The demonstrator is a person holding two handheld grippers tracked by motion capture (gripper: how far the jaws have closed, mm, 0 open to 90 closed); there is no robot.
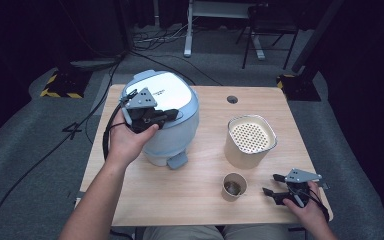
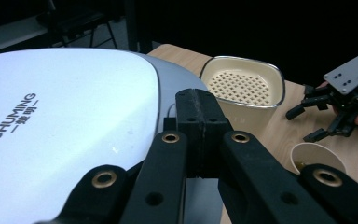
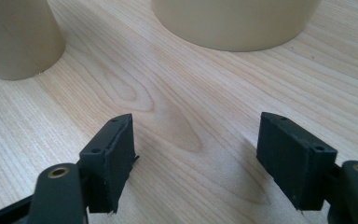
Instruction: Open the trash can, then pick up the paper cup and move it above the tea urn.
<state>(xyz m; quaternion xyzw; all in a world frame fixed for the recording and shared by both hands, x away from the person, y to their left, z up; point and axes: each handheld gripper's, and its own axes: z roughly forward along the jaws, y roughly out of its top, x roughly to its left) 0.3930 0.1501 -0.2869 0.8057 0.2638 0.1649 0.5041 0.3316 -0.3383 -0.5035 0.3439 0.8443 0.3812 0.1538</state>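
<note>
The rice cooker (image 1: 167, 117) sits at the left rear of the wooden table (image 1: 190, 200), its white lid (image 2: 60, 130) down and its front latch button (image 1: 177, 160) facing you. Your left gripper (image 1: 172, 115) rests on top of that lid with its jaws pressed together on nothing, the tips just past the lid's right edge, so you seem to be pressing on or feeling for the lid rather than gripping it. From here the closed tips could skate off the smooth, domed plastic if you push down at an angle, and a sideways shove might slide the whole cooker toward the table's left edge, since nothing braces it. To the right, well apart from the cooker, stands the cream inner pot (image 1: 250, 140) with a perforated steamer tray (image 1: 251, 136) inside, and nearer you a small paper cup (image 1: 234, 186) with something dark in it. Your right gripper (image 1: 274, 188) lies low on the table just beside that cup, jaws spread and empty; a careless swing of that hand could tip the light cup and spill its contents.
</note>
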